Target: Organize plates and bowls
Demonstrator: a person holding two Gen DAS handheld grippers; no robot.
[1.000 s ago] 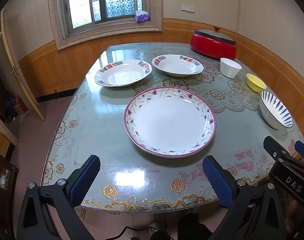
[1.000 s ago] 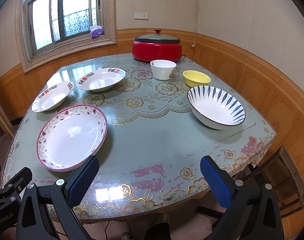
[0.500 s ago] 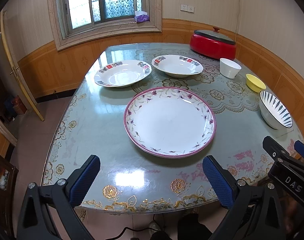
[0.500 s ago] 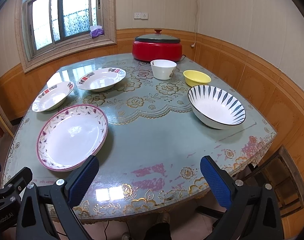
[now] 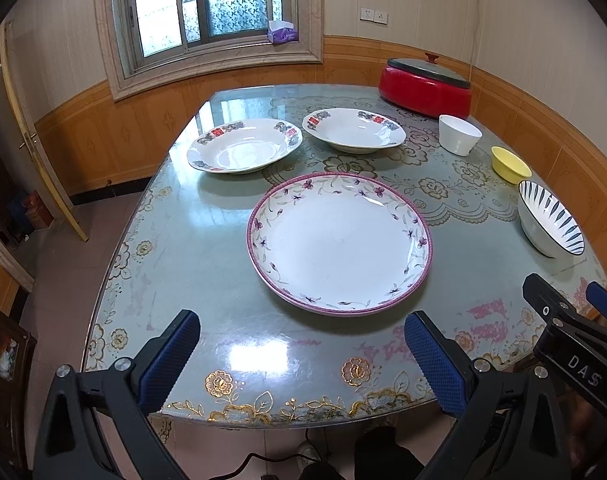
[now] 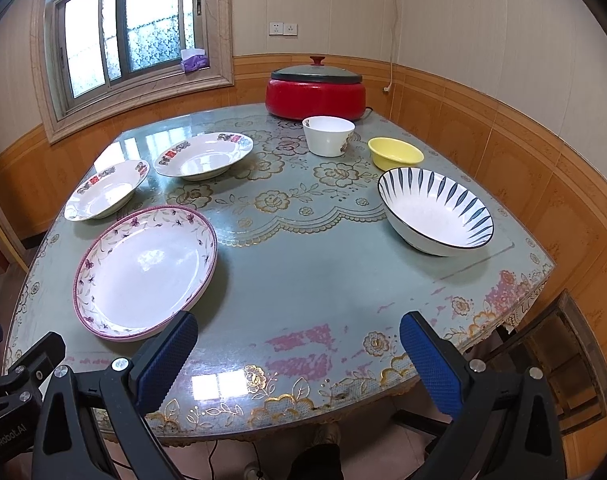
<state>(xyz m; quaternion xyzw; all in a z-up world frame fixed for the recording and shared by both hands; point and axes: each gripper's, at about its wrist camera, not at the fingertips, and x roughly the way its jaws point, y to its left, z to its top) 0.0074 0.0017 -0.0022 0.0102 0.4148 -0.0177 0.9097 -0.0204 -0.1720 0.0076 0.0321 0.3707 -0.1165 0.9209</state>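
Observation:
A large pink-rimmed floral plate (image 5: 339,244) (image 6: 143,272) lies nearest the front edge. Behind it sit two white plates with red and grey rim marks, one on the left (image 5: 243,151) (image 6: 105,190) and one on the right (image 5: 353,130) (image 6: 203,156). A blue-striped bowl (image 5: 551,218) (image 6: 435,212), a yellow bowl (image 5: 510,164) (image 6: 395,154) and a white bowl (image 5: 459,135) (image 6: 328,135) stand along the right side. My left gripper (image 5: 301,354) hangs open just short of the floral plate. My right gripper (image 6: 297,356) is open over the table's front edge, holding nothing.
A red electric pot with a dark lid (image 5: 425,84) (image 6: 315,88) stands at the table's back. The glass-topped table (image 6: 303,264) has wood-panelled walls close behind and to the right. A wooden chair (image 6: 563,356) sits at the right corner. A door (image 5: 31,136) is at left.
Both views have drifted only slightly; the plates, bowls and open grippers stay where they were.

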